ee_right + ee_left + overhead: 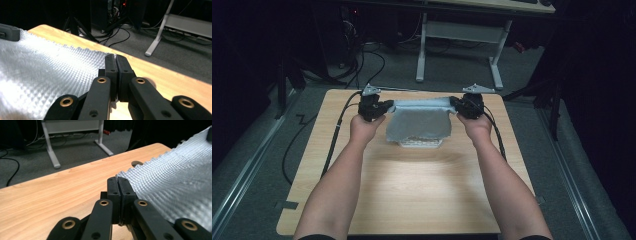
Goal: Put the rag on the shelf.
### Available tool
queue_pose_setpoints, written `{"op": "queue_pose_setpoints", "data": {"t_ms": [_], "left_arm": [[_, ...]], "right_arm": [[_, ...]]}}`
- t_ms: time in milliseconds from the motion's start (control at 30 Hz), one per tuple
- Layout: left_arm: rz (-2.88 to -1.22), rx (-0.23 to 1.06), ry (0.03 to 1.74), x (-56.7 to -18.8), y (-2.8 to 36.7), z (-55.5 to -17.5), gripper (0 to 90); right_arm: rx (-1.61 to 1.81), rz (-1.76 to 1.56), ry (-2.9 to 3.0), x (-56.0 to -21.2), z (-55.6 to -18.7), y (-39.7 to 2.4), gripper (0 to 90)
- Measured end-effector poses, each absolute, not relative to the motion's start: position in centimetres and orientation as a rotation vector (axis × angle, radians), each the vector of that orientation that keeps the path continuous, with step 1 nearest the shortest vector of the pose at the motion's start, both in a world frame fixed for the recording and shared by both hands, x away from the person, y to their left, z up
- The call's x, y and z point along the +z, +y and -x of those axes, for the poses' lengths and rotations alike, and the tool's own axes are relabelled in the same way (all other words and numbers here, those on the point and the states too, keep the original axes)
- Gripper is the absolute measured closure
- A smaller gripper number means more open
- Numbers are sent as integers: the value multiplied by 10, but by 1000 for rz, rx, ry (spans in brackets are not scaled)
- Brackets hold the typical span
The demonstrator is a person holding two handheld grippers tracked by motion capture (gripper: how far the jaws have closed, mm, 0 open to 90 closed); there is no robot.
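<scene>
Two grippers, left gripper [384, 106] and right gripper [457, 105], each pinch a top corner of the grey cloth [419, 122] in closed jaws. You hold it taut above the table [412, 190] so it drapes over the white basket [421, 143], likely to cover it.

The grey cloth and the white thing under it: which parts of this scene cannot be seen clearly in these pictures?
- White thing: high view, the grey cloth hanging in front covers most of it; what it is stays unclear.
- Cloth's corners: both gripper views, pinched out of sight between the shut jaws of the left gripper and right gripper.
- Cloth's lower edge: cut off by the frame in both gripper views.
</scene>
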State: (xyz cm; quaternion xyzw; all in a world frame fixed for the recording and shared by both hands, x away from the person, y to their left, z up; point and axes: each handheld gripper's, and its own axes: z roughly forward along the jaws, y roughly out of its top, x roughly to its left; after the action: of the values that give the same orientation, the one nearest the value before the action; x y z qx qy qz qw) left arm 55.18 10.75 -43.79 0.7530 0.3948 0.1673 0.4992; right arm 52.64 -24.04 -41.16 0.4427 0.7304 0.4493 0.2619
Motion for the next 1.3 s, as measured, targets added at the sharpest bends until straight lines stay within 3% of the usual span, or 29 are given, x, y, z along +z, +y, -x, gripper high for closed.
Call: {"op": "queue_pose_setpoints", "data": {"t_ms": [267,667,733,867,1300], "left_arm": [[-1761,305,995,-468,111,-542,894],[-1769,259,998,-479,104,-536,874],[-1765,258,1002,-480,103,-536,817],[-1759,275,1046,-476,105,-536,668],[-1712,407,1092,-449,132,-530,572]], "right_arm": [[1242,-1243,1993,-437,-517,-242,893],[1225,-1290,2011,-462,-508,-244,891],[1222,-1297,2012,-464,-507,-245,883],[1204,-1304,1994,-461,-506,-245,764],[1203,-1286,1906,-438,-503,-264,625]]}}
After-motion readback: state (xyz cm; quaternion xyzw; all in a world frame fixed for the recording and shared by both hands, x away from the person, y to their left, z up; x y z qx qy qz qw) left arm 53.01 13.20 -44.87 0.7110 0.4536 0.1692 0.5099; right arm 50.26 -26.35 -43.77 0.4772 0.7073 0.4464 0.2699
